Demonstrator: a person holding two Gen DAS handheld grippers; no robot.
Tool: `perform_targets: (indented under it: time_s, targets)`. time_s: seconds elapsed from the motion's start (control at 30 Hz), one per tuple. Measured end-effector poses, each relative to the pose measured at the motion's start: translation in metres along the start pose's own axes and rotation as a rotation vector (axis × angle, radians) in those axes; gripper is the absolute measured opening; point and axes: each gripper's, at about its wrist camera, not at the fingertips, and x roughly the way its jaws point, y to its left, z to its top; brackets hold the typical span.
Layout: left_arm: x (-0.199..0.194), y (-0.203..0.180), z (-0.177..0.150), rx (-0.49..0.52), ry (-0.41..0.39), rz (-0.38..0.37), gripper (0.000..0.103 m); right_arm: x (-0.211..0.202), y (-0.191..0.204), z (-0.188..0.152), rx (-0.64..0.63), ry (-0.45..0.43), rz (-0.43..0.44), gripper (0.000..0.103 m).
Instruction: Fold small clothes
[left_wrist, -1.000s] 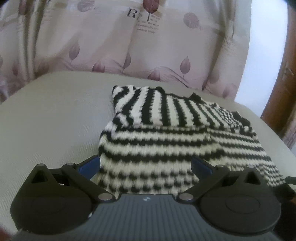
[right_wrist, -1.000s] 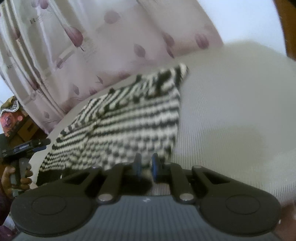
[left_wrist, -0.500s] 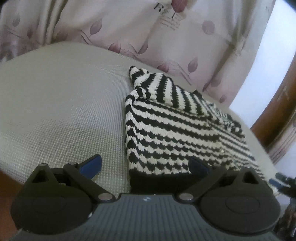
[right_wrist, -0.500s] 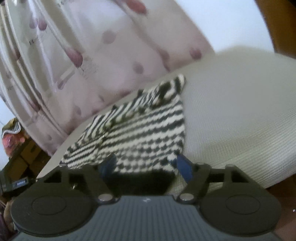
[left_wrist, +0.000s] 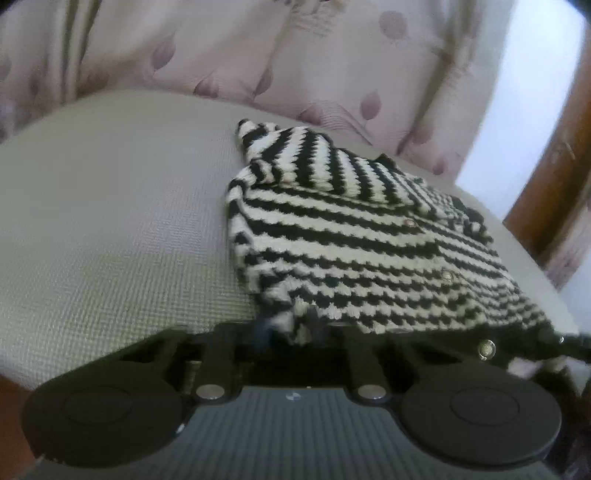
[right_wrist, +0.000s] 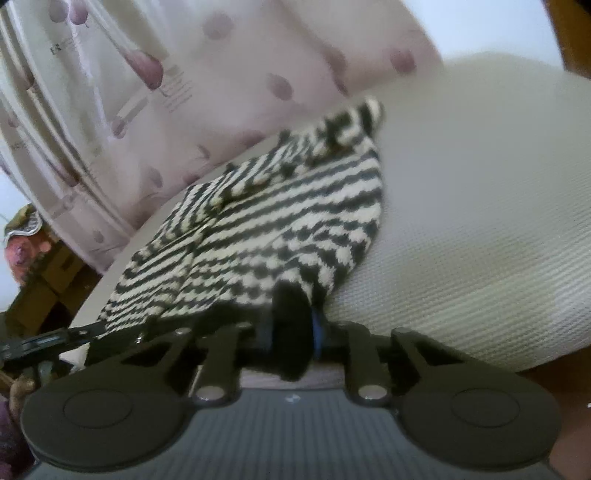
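Both pairs of jaws have just been closing, and each now pinches the near hem of the striped sweater, where a second ago the left pair stood spread wide with the hem lying flat between its fingers. Our left gripper has bunched a fold of knit at the near left corner; our right gripper clamps the dark hem band at the near right corner. The sweater lies on the pale woven table, sleeves already tucked across the chest, collar towards the curtain.

To fold well, we judge we should lift both corners together and level, keep the hem taut between them, and carry it over to the collar edge so the stripes line up and the tucked sleeves stay put. The knit is thick and soft, so uneven pulling would likely skew it.

Beyond the table, a wooden frame stands at one side and cluttered boxes at the other; nothing lies on the table in our path.
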Motion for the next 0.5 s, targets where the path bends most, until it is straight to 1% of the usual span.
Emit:
perform_targets:
  time_s: [0.07, 0.13, 0.17, 0.2, 0.23, 0.27, 0.3, 0.33, 0.37, 0.4, 0.43, 0.47, 0.5]
  targets:
    - [0.0, 0.01, 0.003, -0.055, 0.013, -0.034, 0.016, -0.003, -0.007, 0.002, 0.037, -0.008, 0.016, 0.017]
    - [0.0, 0.013, 0.004, -0.055, 0.02, -0.054, 0.018, -0.003, -0.012, 0.002, 0.052, 0.003, 0.018, 0.017]
    - [0.0, 0.013, 0.005, -0.046, 0.021, -0.052, 0.025, -0.003, -0.013, 0.002, 0.063, 0.005, 0.026, 0.018]
    - [0.0, 0.014, 0.005, -0.05, 0.024, -0.069, 0.035, -0.004, -0.013, 0.003, 0.075, 0.002, 0.033, 0.02]
    - [0.001, 0.016, 0.006, -0.064, 0.029, -0.101, 0.043, -0.004, -0.014, 0.003, 0.087, -0.004, 0.041, 0.02]
    - [0.0, 0.017, 0.008, -0.077, 0.033, -0.135, 0.062, -0.004, -0.015, 0.003, 0.098, -0.003, 0.046, 0.025]
    - [0.0, 0.016, 0.009, -0.081, 0.034, -0.151, 0.08, -0.004, -0.016, 0.004, 0.105, -0.005, 0.053, 0.035]
    - [0.0, 0.014, 0.009, -0.081, 0.035, -0.158, 0.088, -0.005, -0.016, 0.004, 0.114, -0.011, 0.059, 0.041]
    - [0.001, 0.011, 0.009, -0.077, 0.036, -0.161, 0.093, -0.005, -0.015, 0.004, 0.123, -0.018, 0.073, 0.053]
    - [0.002, 0.007, 0.008, -0.064, 0.036, -0.155, 0.094, -0.004, -0.012, 0.005, 0.129, -0.021, 0.087, 0.067]
    - [0.002, 0.002, 0.007, -0.044, 0.034, -0.14, 0.094, -0.003, -0.009, 0.005, 0.127, -0.023, 0.093, 0.072]
    - [0.003, -0.002, 0.006, -0.018, 0.032, -0.122, 0.091, 0.0, -0.004, 0.006, 0.114, -0.024, 0.085, 0.074]
    - [0.004, -0.007, 0.005, 0.005, 0.03, -0.102, 0.082, 0.004, 0.0, 0.005, 0.097, -0.02, 0.066, 0.072]
